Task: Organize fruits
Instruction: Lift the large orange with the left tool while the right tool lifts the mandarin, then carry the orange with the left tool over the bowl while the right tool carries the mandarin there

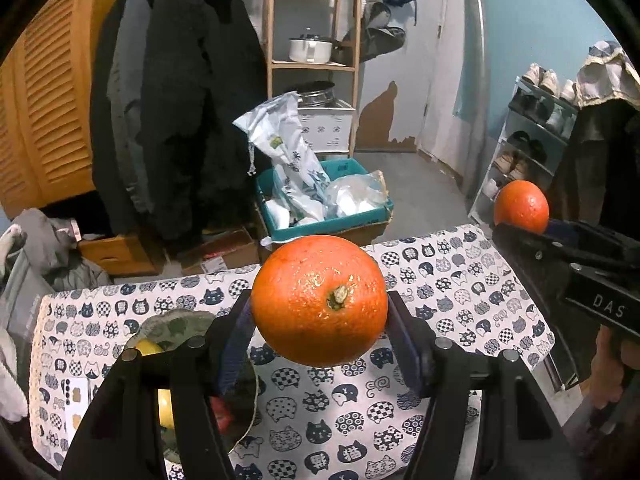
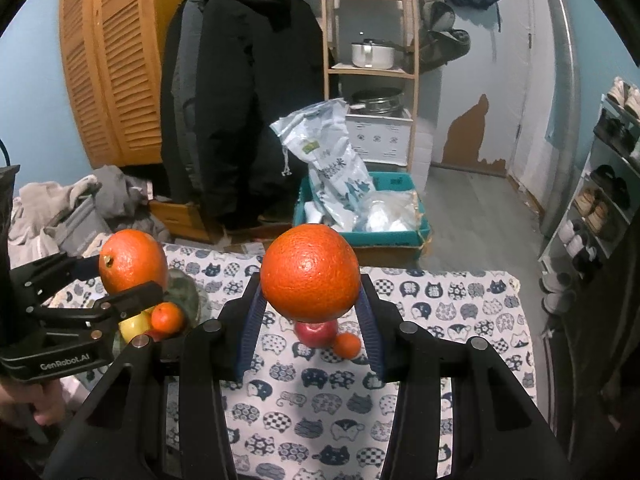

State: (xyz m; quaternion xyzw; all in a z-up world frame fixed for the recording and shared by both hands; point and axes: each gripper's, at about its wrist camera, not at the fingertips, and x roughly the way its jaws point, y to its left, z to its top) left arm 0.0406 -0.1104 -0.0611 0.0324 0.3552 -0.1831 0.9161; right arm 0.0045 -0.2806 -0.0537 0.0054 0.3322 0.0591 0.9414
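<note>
My left gripper (image 1: pixel 319 312) is shut on a large orange (image 1: pixel 319 300), held above the cat-print tablecloth (image 1: pixel 452 280). Below it to the left is a glass bowl (image 1: pixel 180 324) with a yellow fruit (image 1: pixel 149 347) in it. My right gripper (image 2: pixel 311 300) is shut on a second large orange (image 2: pixel 310 271), also held in the air. In the right wrist view, the left gripper (image 2: pixel 132 280) with its orange (image 2: pixel 133 261) hangs over the bowl (image 2: pixel 186 292), which holds a small tangerine (image 2: pixel 167 317) and a yellow fruit (image 2: pixel 134 326). A red apple (image 2: pixel 315 333) and a small tangerine (image 2: pixel 347 345) lie on the cloth under my right gripper.
Behind the table stand a teal box (image 2: pixel 400 236) with plastic bags, a wooden shelf (image 2: pixel 372 72) with pots, hanging black coats (image 2: pixel 244 112) and a louvered wardrobe (image 2: pixel 108 72). A shoe rack (image 2: pixel 604 184) stands at the right. Clothes (image 2: pixel 80 204) are piled at the left.
</note>
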